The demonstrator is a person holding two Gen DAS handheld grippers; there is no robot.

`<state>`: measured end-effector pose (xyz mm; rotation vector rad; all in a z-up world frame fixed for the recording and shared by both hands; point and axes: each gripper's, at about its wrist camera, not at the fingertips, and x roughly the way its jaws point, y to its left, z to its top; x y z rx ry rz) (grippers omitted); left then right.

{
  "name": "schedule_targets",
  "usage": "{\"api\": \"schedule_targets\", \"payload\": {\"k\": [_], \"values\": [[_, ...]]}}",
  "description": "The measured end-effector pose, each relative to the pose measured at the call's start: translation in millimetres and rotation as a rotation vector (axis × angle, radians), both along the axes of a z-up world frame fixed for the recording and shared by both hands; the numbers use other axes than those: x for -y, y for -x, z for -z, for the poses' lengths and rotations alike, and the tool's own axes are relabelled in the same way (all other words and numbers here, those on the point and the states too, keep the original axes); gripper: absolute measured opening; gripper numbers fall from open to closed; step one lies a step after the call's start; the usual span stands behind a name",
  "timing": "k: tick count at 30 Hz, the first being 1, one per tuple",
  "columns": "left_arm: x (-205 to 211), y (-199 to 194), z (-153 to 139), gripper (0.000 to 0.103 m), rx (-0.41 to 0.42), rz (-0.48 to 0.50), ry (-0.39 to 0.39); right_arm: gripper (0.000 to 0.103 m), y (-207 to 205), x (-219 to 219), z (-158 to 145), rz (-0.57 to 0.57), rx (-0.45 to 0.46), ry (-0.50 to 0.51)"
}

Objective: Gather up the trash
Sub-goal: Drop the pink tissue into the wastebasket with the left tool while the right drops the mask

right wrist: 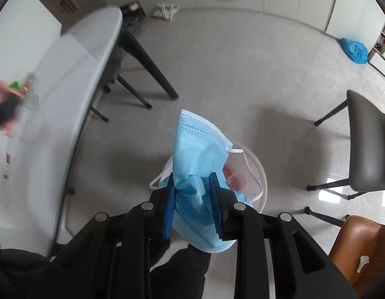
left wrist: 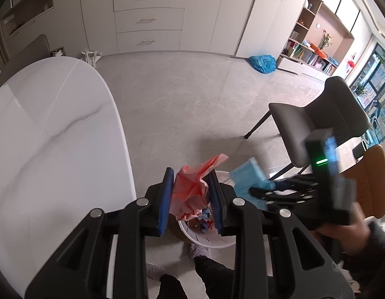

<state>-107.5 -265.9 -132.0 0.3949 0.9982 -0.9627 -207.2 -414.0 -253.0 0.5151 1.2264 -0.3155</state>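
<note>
Two claws hold trash over the white bin [left wrist: 217,243]: our left gripper [left wrist: 191,174] pinches pink paper [left wrist: 192,191], our right gripper [right wrist: 192,177] pinches a blue mask [right wrist: 194,147]. We can read no writing. Bare floor [left wrist: 192,94] lies far ahead, table edge [left wrist: 115,114] left, chairs [left wrist: 314,124] right.

Bright window daylight, floor glare, fisheye-dark corners; motion blur on right claw [left wrist: 244,184].
</note>
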Motion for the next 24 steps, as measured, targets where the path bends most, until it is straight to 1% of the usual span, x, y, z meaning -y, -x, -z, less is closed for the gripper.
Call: {"api": "schedule_targets", "payload": {"k": [2,3,4,5,6,7,8,10,13,17,20,21,23,24], "values": [[-1.3,0.8,1.8,0.028,0.001,0.001,-0.009,0.038,-5.4,0.1,28.6,0.006,-0.046,-0.011],[-1.4,1.3,2.1,0.028,0.0,0.003,-0.012,0.053,-7.0,0.3,40.8,0.012,-0.074,-0.013],[-2.2,1.2,3.2,0.028,-0.002,0.005,-0.016,0.062,-7.7,0.9,50.6,0.024,-0.099,-0.012],[-1.9,2.1,3.8,0.028,-0.003,0.008,-0.02,0.064,-7.1,2.4,59.2,0.04,-0.118,-0.02],[-1.8,3.0,5.1,0.028,-0.003,0.013,-0.025,0.067,-6.2,3.8,62.6,0.055,-0.128,-0.036],[-0.4,3.6,4.9,0.028,-0.002,0.017,-0.03,0.072,-2.3,7.0,62.4,0.083,-0.129,-0.049],[0.5,4.6,6.1,0.028,-0.003,0.021,-0.034,0.075,1.7,9.3,57.8,0.104,-0.118,-0.051],[2.1,6.7,9.5,0.028,-0.013,0.03,-0.039,0.089,9.3,12.0,47.1,0.125,-0.098,-0.038],[7.3,10.7,15.4,0.028,-0.023,0.05,-0.049,0.097,22.0,17.6,27.7,0.148,-0.087,0.007],[21.9,20.2,24.9,0.028,-0.034,0.094,-0.064,0.097,43.2,34.8,7.4,0.202,-0.088,0.032],[41.4,29.9,41.1,0.028,-0.059,0.146,-0.085,0.098,63.5,47.7,-5.6,0.252,-0.079,0.043],[50.4,34.5,50.8,0.03,-0.08,0.17,-0.097,0.099,67.5,49.7,-7.4,0.262,-0.079,0.045],[61.2,40.8,68.0,0.048,-0.109,0.19,-0.119,0.099,79.3,57.5,-12.2,0.283,-0.077,0.047],[67.1,45.0,78.7,0.067,-0.118,0.189,-0.135,0.099,83.5,60.6,-13.4,0.289,-0.076,0.045]]}}
